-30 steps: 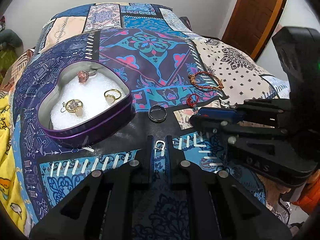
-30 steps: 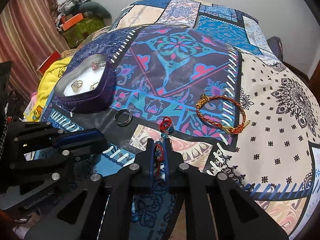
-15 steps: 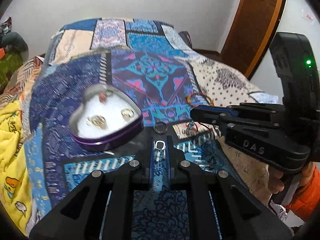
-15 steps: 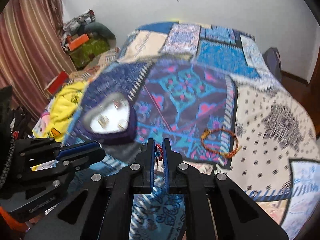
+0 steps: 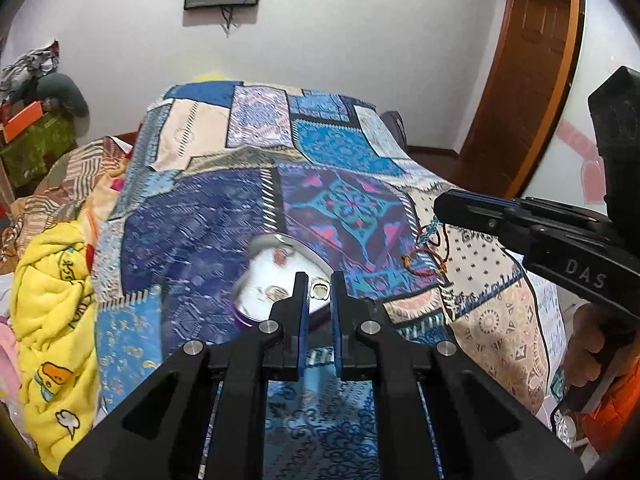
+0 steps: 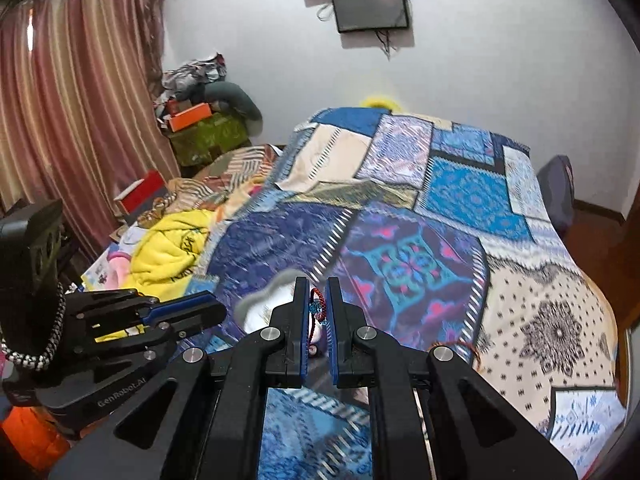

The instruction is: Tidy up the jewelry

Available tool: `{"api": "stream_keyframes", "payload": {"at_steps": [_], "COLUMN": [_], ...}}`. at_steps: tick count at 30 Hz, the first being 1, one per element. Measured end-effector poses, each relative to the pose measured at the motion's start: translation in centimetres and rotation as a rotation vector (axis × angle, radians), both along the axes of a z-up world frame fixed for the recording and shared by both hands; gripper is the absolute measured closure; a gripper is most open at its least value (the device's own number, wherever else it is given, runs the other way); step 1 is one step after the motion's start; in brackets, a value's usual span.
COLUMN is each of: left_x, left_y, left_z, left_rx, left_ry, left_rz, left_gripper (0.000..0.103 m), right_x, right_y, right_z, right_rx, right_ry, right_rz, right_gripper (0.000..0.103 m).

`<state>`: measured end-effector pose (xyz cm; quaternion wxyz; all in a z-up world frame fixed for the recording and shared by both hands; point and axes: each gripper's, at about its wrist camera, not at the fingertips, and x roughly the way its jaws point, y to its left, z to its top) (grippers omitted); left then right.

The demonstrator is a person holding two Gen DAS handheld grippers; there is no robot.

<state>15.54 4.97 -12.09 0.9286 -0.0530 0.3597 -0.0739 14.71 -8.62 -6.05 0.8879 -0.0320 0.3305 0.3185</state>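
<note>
My left gripper (image 5: 320,290) is shut on a small silver ring (image 5: 321,290), held high above the bed. My right gripper (image 6: 317,304) is shut on a red and blue cord bracelet (image 6: 317,307); it also shows in the left wrist view (image 5: 434,232), dangling from the right gripper's tip. The heart-shaped purple tin (image 5: 272,280) with white padding and several rings lies on the patchwork bedspread (image 5: 224,224) below the left gripper. It shows blurred in the right wrist view (image 6: 264,300). An orange beaded bracelet (image 5: 424,264) lies right of the tin.
A yellow blanket (image 5: 52,280) is bunched at the bed's left edge. Boxes and clothes (image 6: 200,120) pile by the curtain (image 6: 72,120). A wooden door (image 5: 532,80) stands at right. A screen (image 6: 370,6) hangs on the white wall.
Both grippers have risen well above the bed, each still holding its piece. The tin and bracelet now look smaller and farther below, and the wall and screen have come into view.
</note>
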Motion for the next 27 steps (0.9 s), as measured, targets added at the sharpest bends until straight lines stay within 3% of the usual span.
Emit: {"api": "stream_keyframes", "payload": {"at_steps": [12, 27], "left_x": [0.7, 3.9], "left_y": [1.0, 2.4], "left_z": [-1.6, -4.4], "left_rx": [-0.001, 0.008], "left_ry": [0.025, 0.067], "left_rz": [0.018, 0.032], "left_gripper": [0.094, 0.094], "right_x": [0.9, 4.2], "right_y": [3.8, 6.3], "right_z": [-0.6, -4.1], "right_rx": [0.013, -0.002], "right_ry": [0.004, 0.116], "right_rz": [0.077, 0.102], "right_gripper": [0.096, 0.096]}}
